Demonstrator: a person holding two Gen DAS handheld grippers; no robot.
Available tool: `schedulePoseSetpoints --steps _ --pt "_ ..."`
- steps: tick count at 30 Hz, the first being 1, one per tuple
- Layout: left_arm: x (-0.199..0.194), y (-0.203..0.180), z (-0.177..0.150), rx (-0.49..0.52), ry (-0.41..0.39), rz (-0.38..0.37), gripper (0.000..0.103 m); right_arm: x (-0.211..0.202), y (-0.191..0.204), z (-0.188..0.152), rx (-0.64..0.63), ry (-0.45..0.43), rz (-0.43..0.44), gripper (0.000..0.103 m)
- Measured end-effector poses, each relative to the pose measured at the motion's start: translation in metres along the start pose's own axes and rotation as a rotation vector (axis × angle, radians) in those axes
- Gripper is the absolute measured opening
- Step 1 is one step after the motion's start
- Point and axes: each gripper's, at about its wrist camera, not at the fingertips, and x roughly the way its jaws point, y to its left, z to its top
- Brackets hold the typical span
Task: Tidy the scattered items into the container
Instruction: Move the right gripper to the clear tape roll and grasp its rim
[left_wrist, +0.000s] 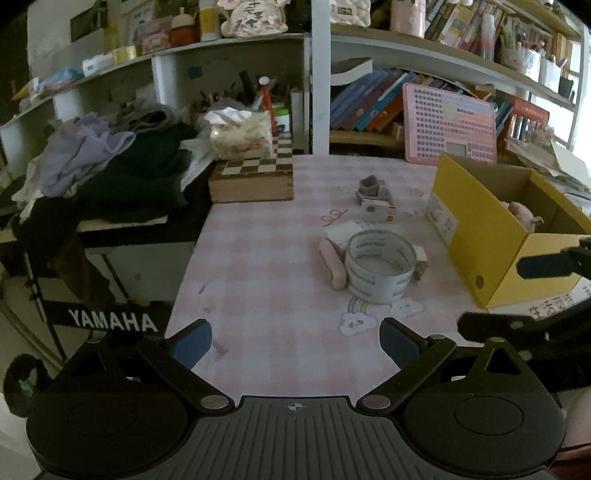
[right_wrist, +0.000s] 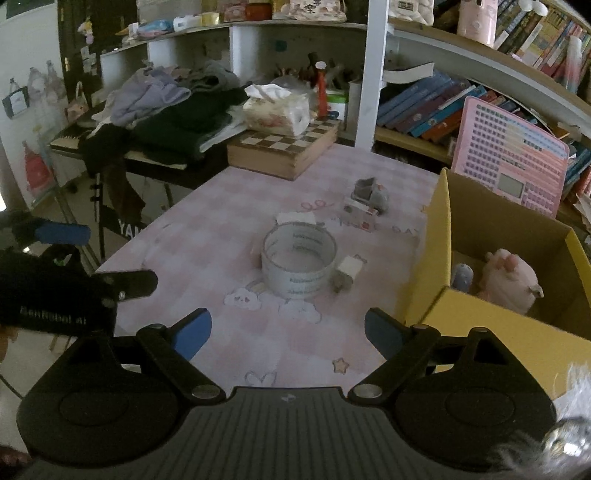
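A wide roll of tape (left_wrist: 380, 269) (right_wrist: 299, 264) stands on the pink checked tablecloth (left_wrist: 277, 258). A pink oblong case (left_wrist: 332, 264) lies left of it, a small white-and-grey item (right_wrist: 347, 275) at its right, a white card (right_wrist: 295, 218) behind it. Farther back lie a small box (right_wrist: 360, 212) and grey pieces (right_wrist: 371, 190). The yellow cardboard box (left_wrist: 487, 236) (right_wrist: 436, 258) at the right holds a pink plush (right_wrist: 509, 280) and a grey item (right_wrist: 461, 277). My left gripper (left_wrist: 295, 345) is open and empty, near the tape. My right gripper (right_wrist: 288, 334) is open and empty beside the box.
A wooden chessboard box (left_wrist: 253, 179) with a tissue pack (left_wrist: 240, 138) sits at the back left. A clothes pile (left_wrist: 110, 166) lies on a Yamaha keyboard left of the table. A pink calculator toy (left_wrist: 448, 123) leans on bookshelves behind.
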Motion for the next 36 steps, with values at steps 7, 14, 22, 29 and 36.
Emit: schedulePoseSetpoints --steps 7,14,22,29,36 --pt "0.016 0.007 0.005 -0.018 0.01 0.014 0.099 0.023 -0.008 0.012 0.034 0.028 0.007 0.091" --pt "0.034 0.014 0.013 -0.031 0.024 0.038 0.099 0.047 -0.01 0.02 0.011 0.038 0.014 0.091" --pt "0.055 0.022 0.022 -0.027 0.033 0.067 0.099 0.083 -0.015 0.029 -0.029 0.03 0.027 0.091" --pt "0.06 0.024 0.026 -0.035 0.038 0.078 0.099 0.117 -0.015 0.035 -0.076 0.038 0.049 0.094" --pt "0.064 0.021 0.027 -0.03 0.05 0.08 0.099 0.14 -0.014 0.036 -0.107 0.062 0.046 0.094"
